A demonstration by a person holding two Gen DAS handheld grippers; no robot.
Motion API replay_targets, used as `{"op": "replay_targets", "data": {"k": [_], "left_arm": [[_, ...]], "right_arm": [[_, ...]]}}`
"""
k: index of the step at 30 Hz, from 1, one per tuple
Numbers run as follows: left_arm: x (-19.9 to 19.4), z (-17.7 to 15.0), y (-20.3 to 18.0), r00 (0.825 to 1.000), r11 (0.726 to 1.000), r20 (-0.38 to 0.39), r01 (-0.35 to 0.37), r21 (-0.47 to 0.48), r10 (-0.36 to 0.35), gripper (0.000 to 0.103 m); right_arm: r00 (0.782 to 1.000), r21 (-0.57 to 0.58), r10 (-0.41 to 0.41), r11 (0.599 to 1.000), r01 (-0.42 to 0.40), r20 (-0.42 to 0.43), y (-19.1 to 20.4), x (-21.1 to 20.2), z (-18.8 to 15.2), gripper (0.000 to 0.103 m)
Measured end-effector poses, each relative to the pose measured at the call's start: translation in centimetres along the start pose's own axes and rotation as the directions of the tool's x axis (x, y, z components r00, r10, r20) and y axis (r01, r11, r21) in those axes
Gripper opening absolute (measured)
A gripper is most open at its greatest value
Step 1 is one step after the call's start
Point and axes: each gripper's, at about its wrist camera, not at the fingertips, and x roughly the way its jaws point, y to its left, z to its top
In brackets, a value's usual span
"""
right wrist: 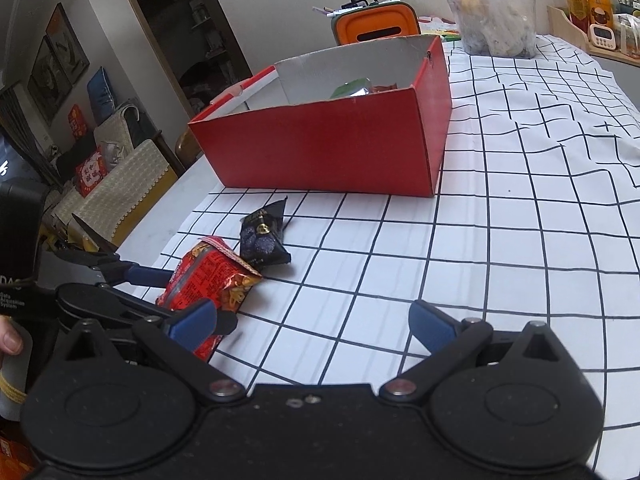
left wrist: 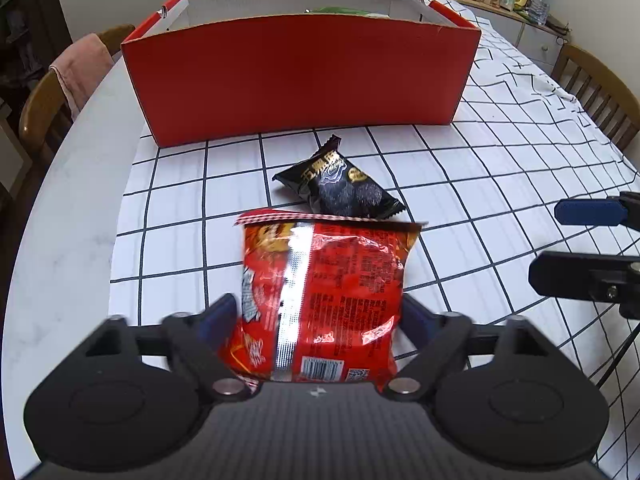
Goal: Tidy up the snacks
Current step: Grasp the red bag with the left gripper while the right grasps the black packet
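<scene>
**poster1:** Left wrist view, biggest stuff first: the bench [left wrist: 60,240] fills most of the frame, white marble-looking top with a white black-grid cloth [left wrist: 500,184] over it. Red cardboard box [left wrist: 300,80] sits in the upper middle, open top, white inside, with something green just peeking over its near wall. Wooden chairs at the far left and right edges.

**poster2:** And the snacks?

**poster1:** Red snack bag [left wrist: 324,300] is lower centre, right between the blue pads of the left gripper [left wrist: 320,316]. The jaws sit fairly wide, one pad at each side edge of the bag. They look like they touch it, but I can't tell for sure that they're squeezing. Black snack packet [left wrist: 340,184] lies on the cloth just above it, between the red bag and the box, its lower corner tucked behind the bag's top seam.

**poster2:** Right wrist view show anything different?

**poster1:** Same bench, but the box [right wrist: 328,152] is seen from a corner, with a green packet [right wrist: 352,88] and something red inside. Right gripper [right wrist: 316,326] is at the bottom, jaws wide apart with only bare cloth between them. At lower left you see the left gripper [right wrist: 180,292] from the side, a blue pad on each side of the red bag [right wrist: 208,280], and the black packet [right wrist: 262,244] just beside it.
</scene>
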Motion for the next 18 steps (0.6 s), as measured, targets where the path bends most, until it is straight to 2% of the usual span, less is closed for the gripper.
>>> {"op": "replay_targets", "data": {"k": [7,13,18], "left_arm": [[-0.5,-0.4,0.9,1.0,0.999,0.027,0.01,-0.035,-0.009,0.072],[-2.0,-0.6,4.3,0.996,0.982,0.069,0.062,-0.179,-0.05,0.072],[-2.6,-0.8,7.1,0.993,0.957,0.116,0.045,-0.285,-0.012,0.072]], "right_arm": [[1.0,-0.011,-0.015,1.0,0.015,-0.012,0.3,0.3,0.3,0.103],[0.999,-0.06,-0.034,0.998,0.032,-0.032,1.7,1.3,1.0,0.102],[0.997,-0.111,-0.047,0.993,0.041,-0.055,3.3,3.0,1.8,0.102]]}}
